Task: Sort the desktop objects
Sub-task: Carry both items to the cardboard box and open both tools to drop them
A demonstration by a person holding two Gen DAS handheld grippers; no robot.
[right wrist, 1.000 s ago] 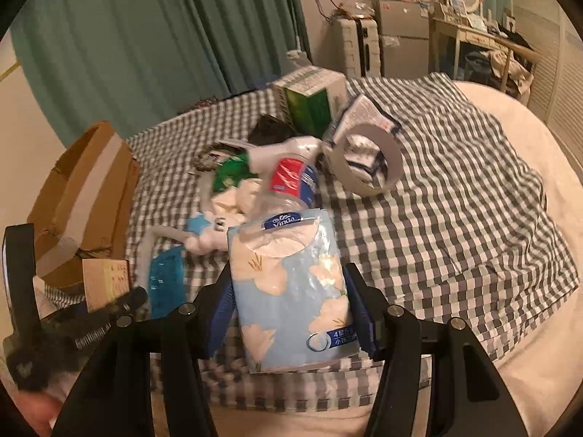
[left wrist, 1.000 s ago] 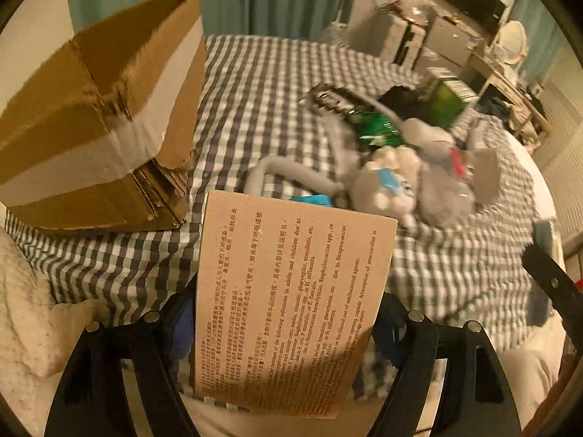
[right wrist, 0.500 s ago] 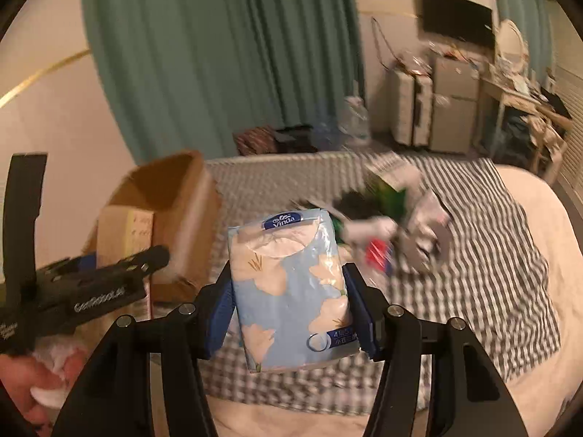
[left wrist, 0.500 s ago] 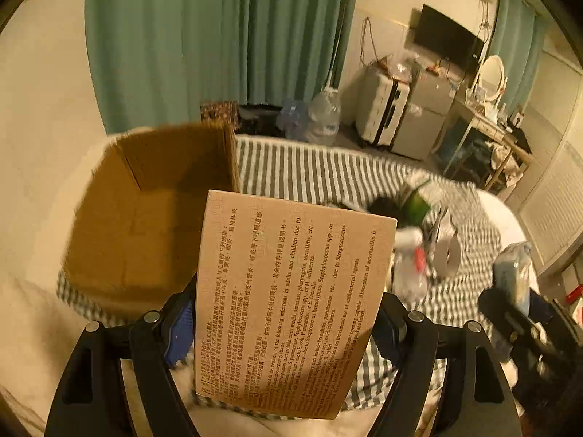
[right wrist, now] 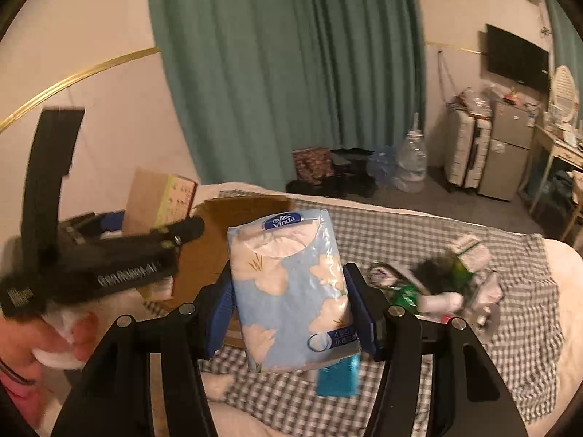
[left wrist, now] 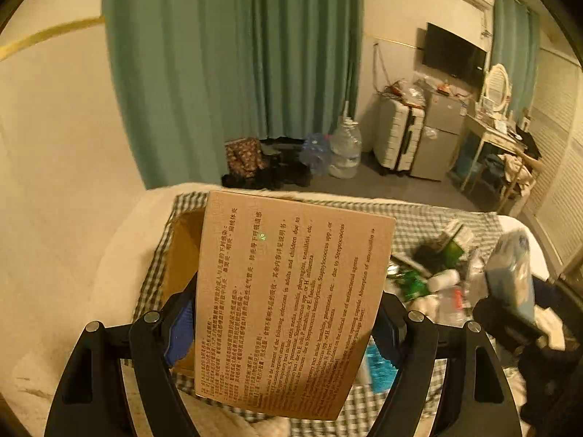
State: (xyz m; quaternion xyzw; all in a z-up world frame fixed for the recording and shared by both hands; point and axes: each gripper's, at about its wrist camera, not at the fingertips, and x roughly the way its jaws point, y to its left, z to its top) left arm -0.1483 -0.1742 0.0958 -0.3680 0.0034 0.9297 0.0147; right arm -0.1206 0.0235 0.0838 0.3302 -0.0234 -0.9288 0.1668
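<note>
My left gripper [left wrist: 288, 313] is shut on a flat tan medicine box [left wrist: 291, 291] printed with small text, held up high over the bed. An open cardboard box [left wrist: 182, 251] sits behind and below it, mostly hidden. My right gripper [right wrist: 291, 302] is shut on a blue floral tissue pack [right wrist: 291, 291]. In the right wrist view the left gripper [right wrist: 109, 262] with its medicine box [right wrist: 160, 200] hovers at the left, above the cardboard box [right wrist: 215, 244]. The tissue pack [left wrist: 510, 273] also shows at the right of the left wrist view.
A checked cloth [right wrist: 419, 233] covers the bed. A pile of loose things [right wrist: 437, 284] lies at its right: a green packet, a white bottle, a dark item. A teal packet [right wrist: 337, 375] lies near the front. A person's hand [right wrist: 36, 342] holds the left gripper.
Both grippers have risen and tipped up with their loads, so the bed has dropped low in both views. The left gripper has come over the cardboard box.
</note>
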